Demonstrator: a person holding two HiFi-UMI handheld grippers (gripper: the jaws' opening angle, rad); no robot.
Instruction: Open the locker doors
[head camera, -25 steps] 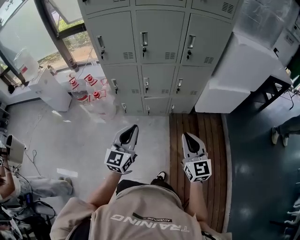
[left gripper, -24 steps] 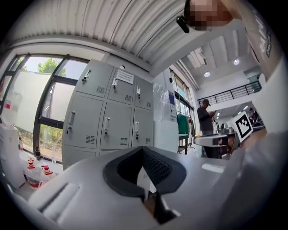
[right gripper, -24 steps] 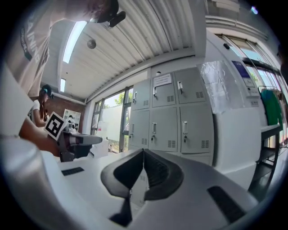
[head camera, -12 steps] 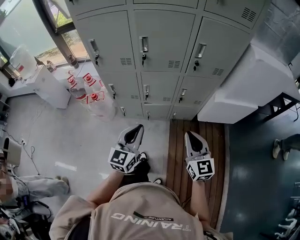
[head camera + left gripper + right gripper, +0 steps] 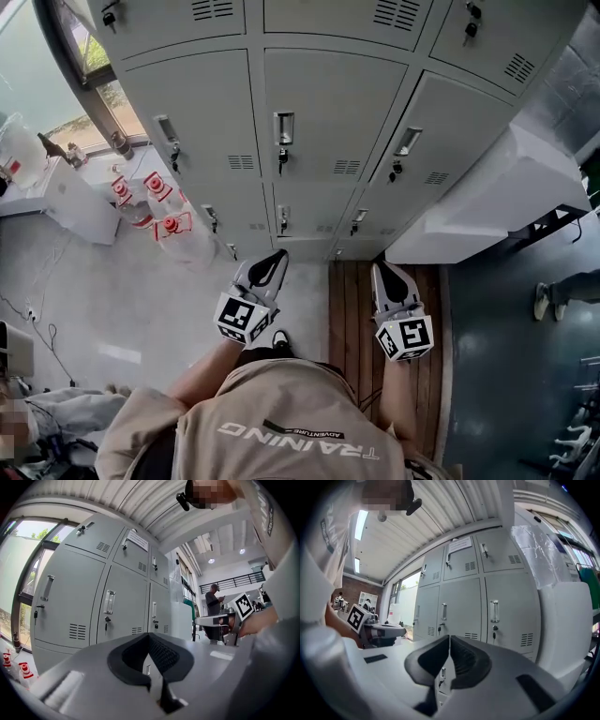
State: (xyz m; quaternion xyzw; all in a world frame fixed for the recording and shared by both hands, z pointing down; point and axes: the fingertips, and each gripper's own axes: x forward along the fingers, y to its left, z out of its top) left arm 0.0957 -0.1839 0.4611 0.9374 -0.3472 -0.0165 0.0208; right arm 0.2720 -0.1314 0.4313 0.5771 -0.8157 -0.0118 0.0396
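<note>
A bank of grey lockers point(image 5: 319, 112) fills the top of the head view, every door shut, each with a vertical handle and a key below it. The middle door's handle point(image 5: 283, 128) is straight ahead. My left gripper point(image 5: 276, 257) and right gripper point(image 5: 381, 270) are held side by side at waist height, well short of the lockers, touching nothing. Both are shut with nothing between their jaws. The left gripper view shows its jaws point(image 5: 149, 641) pointing at the locker doors point(image 5: 110, 609). In the right gripper view its own jaws point(image 5: 449, 641) face the lockers point(image 5: 492, 611) too.
Several water bottles with red labels point(image 5: 169, 225) stand at the lockers' left foot, beside a white unit point(image 5: 70, 202) under a window point(image 5: 89, 56). A big white cabinet point(image 5: 497, 197) adjoins the lockers on the right. Wooden planks point(image 5: 352, 309) lie underfoot. A person point(image 5: 213, 599) stands far off.
The lockers have grown larger and closer in the head view as the person stepped toward them. Both grippers stay shut, in the same pose in front of the body.
</note>
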